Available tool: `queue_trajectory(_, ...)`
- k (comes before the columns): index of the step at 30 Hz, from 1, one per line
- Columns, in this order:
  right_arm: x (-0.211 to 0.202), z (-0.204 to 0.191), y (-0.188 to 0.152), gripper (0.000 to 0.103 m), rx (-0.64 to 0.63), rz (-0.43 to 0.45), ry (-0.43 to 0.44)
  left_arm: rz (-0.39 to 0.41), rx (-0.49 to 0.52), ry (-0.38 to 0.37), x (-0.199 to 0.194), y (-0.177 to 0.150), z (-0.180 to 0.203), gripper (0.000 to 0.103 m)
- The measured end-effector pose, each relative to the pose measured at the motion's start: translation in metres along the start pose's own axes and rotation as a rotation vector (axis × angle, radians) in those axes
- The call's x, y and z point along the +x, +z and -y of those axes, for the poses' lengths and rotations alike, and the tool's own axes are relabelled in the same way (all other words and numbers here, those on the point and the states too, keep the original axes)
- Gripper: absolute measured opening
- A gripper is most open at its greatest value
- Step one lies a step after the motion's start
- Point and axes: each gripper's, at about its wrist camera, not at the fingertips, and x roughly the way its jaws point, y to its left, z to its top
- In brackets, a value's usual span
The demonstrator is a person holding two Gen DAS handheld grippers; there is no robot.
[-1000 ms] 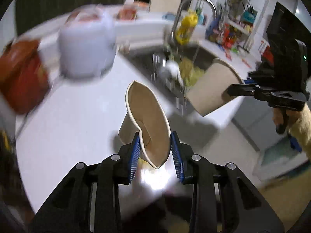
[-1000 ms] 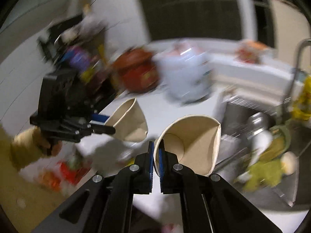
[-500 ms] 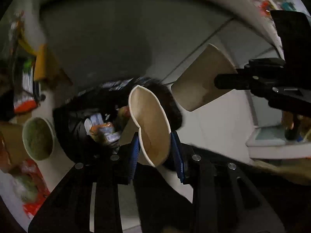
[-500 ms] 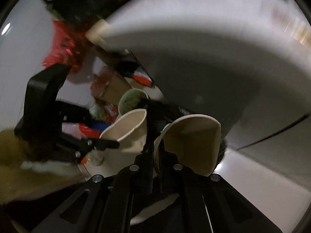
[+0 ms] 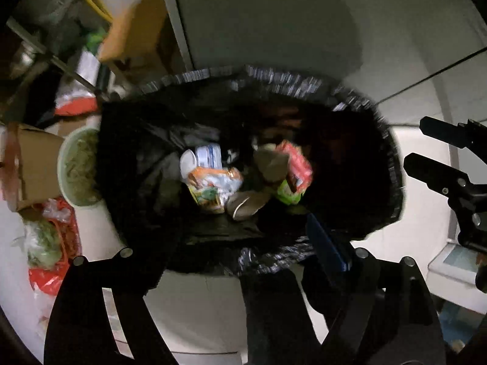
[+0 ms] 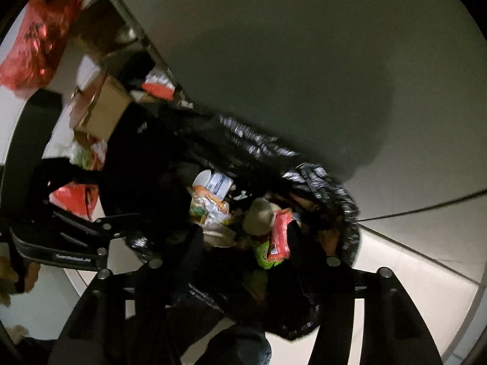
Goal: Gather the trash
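Both grippers, left gripper (image 5: 240, 237) and right gripper (image 6: 243, 243), hang over the trash bag (image 5: 359, 164), fingers released and empty; withdraw straight up, clear of the rim.

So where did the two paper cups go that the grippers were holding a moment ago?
Both were let go. The left hand-held gripper and the right hand-held gripper now hang open over the black bin bag, and beige paper cups lie among the wrappers inside. Both grippers had swung from the counter down to the bin. The green bowl and cardboard box stayed beside it.
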Motion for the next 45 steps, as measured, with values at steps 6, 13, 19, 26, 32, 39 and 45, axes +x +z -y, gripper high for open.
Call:
queue_trajectory(6,-0.159,-0.029,0.015,0.086,-0.067,0.221,-0.023,0.299,0.025,-0.006,-0.177,0.002,0.030,0.090)
queue_trajectory(13,-0.334,-0.041,0.048,0.098,-0.085,0.596,-0.100,0.739,-0.019,0.051,-0.362,0.026,0.055,0.090)
queue_trajectory(19,-0.413,-0.030,0.093,0.098,0.029,0.838,-0.281,0.903,-0.062,0.113,-0.431,0.075,0.064,0.090)
queue_trajectory(26,-0.468,-0.013,0.123,0.098,0.181,0.924,-0.481,0.943,-0.110,0.170,-0.476,0.107,0.068,0.090)
queue_trajectory(32,-0.490,-0.020,0.125,0.098,0.195,0.954,-0.517,0.999,-0.112,0.202,-0.510,0.108,0.076,0.090)
queue_trajectory(39,-0.504,-0.021,0.123,0.098,0.206,0.970,-0.515,0.975,-0.138,0.217,-0.523,0.116,0.076,0.090)
queue_trajectory(45,-0.506,-0.023,0.121,0.098,0.202,0.974,-0.534,0.966,-0.131,0.197,-0.527,0.118,0.078,0.090)
